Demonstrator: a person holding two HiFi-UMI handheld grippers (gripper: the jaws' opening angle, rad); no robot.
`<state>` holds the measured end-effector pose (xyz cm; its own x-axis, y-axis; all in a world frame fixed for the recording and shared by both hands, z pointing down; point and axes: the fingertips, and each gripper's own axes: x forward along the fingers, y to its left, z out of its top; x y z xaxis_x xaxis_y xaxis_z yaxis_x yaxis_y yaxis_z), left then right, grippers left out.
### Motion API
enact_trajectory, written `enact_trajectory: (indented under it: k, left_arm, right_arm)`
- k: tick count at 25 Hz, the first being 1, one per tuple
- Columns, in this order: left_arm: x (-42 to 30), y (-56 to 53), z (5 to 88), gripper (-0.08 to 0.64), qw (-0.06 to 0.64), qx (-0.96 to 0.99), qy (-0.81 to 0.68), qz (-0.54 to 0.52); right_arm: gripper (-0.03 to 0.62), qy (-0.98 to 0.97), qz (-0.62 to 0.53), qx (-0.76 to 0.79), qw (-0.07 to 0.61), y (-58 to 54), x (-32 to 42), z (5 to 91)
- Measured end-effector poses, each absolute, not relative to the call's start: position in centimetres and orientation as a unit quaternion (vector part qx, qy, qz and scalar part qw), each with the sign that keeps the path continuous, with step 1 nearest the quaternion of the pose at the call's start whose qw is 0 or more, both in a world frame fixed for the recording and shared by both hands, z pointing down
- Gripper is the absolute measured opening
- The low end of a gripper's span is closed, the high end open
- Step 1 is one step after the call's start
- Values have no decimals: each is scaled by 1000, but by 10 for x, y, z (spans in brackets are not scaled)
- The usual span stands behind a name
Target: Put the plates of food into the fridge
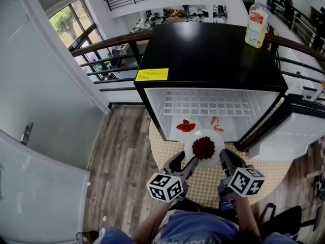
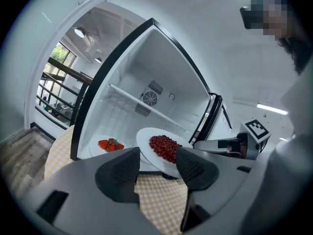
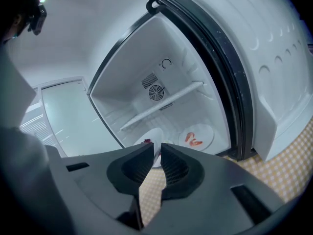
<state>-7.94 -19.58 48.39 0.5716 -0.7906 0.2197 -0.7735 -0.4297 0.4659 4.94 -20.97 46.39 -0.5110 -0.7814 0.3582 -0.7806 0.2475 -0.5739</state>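
A white plate of dark red berries (image 1: 204, 147) hangs above the checkered mat, in front of the open fridge (image 1: 208, 55). My right gripper (image 1: 224, 157) is shut on the plate's right rim; in the right gripper view its jaws (image 3: 157, 153) stand almost together, with the rim between them. My left gripper (image 1: 189, 160) is at the plate's near-left rim. Its jaws (image 2: 157, 163) stand wide apart, and the plate (image 2: 164, 148) shows just beyond them. Whether they touch the plate I cannot tell. On the fridge floor lie a plate of strawberries (image 1: 186, 126) and a plate of shrimp (image 1: 217, 123).
The fridge door (image 1: 289, 131) stands open at the right. A wire shelf (image 1: 208, 104) spans the fridge above the two plates. A bottle (image 1: 256, 22) stands on the fridge's black top. A checkered mat (image 1: 203, 182) covers the wood floor below the grippers.
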Motion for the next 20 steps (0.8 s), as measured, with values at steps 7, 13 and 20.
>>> enact_trajectory:
  k: [7,13,20]
  left_arm:
    - [-85,-211,446,236,235,854,-461,-43]
    - [-91,-235,418,236,223,854,-465,-72]
    - [-93,-268,399,236,218,851,-471,-78]
  right_arm:
    - [55,800,-345,-489,41,-227,46,425]
    - [55,812,-333,-476,60,-252,36,399]
    - [55,812,-312,-486,77,-288,40,379]
